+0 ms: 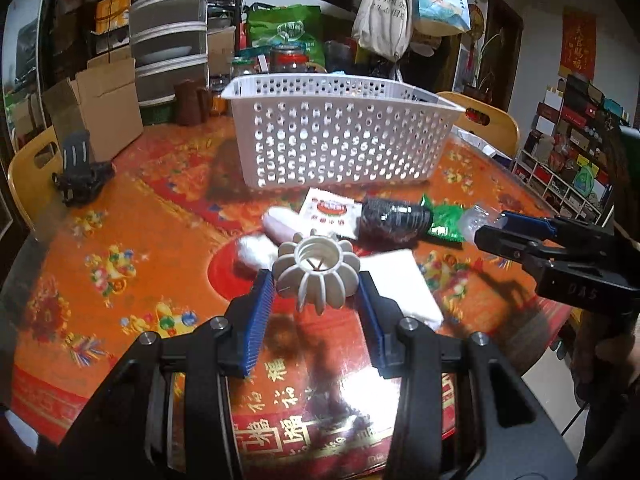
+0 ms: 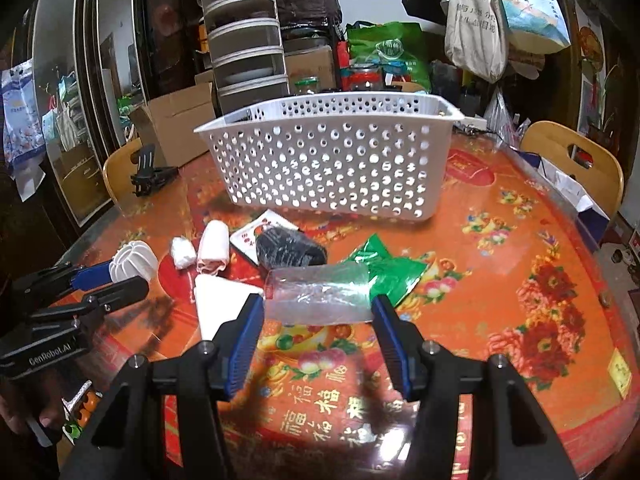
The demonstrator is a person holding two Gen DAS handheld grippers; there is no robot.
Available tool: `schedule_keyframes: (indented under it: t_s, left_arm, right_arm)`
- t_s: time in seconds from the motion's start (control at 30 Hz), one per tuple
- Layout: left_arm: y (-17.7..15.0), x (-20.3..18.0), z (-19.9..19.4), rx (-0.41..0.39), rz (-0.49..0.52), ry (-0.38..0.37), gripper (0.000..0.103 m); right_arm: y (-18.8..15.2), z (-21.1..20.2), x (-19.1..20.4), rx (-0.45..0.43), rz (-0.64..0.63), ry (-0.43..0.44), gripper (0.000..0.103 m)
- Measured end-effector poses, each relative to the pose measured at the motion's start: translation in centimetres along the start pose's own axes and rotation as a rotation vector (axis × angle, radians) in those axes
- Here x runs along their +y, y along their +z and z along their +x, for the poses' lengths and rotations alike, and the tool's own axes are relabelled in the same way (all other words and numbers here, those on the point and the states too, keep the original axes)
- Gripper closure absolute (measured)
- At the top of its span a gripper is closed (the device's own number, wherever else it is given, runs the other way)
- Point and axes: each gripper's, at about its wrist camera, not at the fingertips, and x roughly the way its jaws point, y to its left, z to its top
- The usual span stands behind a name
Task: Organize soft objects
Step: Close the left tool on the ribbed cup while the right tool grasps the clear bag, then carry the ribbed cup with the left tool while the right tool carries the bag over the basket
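Observation:
My left gripper is shut on a white ribbed pumpkin-shaped thing, held a little above the table; the same pair shows at the left of the right wrist view. My right gripper is shut on a clear crinkly plastic roll, also lifted. On the table lie a black roll, a green packet, a red-and-white sachet, a pink roll, a small white wad and a white folded pad. Behind them stands a white perforated basket.
The round table has a red-orange patterned cover. A black clip stand and a cardboard box are at the far left. Yellow chairs flank the table. Jars and bags crowd the back behind the basket.

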Motion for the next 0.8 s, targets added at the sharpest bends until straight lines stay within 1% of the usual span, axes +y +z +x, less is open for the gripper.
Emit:
schedule_keyframes:
  t_s: [0.2,0.37,0.53,0.67,0.8]
  left_arm:
    - [2.5,0.1,-0.9,-0.027,0.006,-0.003,0.064]
    - [5.4,0.1,-1.4,-0.053,0.016,-0.011,0.064]
    - [8.7,0.5,-1.7,-0.076,0.014,-0.016,0.064]
    - [11.5,1.0,-1.3,-0.072,0.001,-0.030,0.064]
    - [15.2,1.3,-0.3,-0.066,-0.007,-0.036,0.064]
  right_arm:
    - [1.7,-1.2,-0.5,-0.025,-0.020,0.009,0.048]
    - [4.4,-2.3,-0.9,-0.052,-0.036,0.025,0.048]
    - [7.1,-2.8,-1.5,-0.069,-0.052,0.012,0.048]
    - [9.3,-2.7,-1.9,-0.069,-0.061,0.009,0.048]
    - [11.9,-2.0,-2.5,-0.054,-0.069,0.004,0.048]
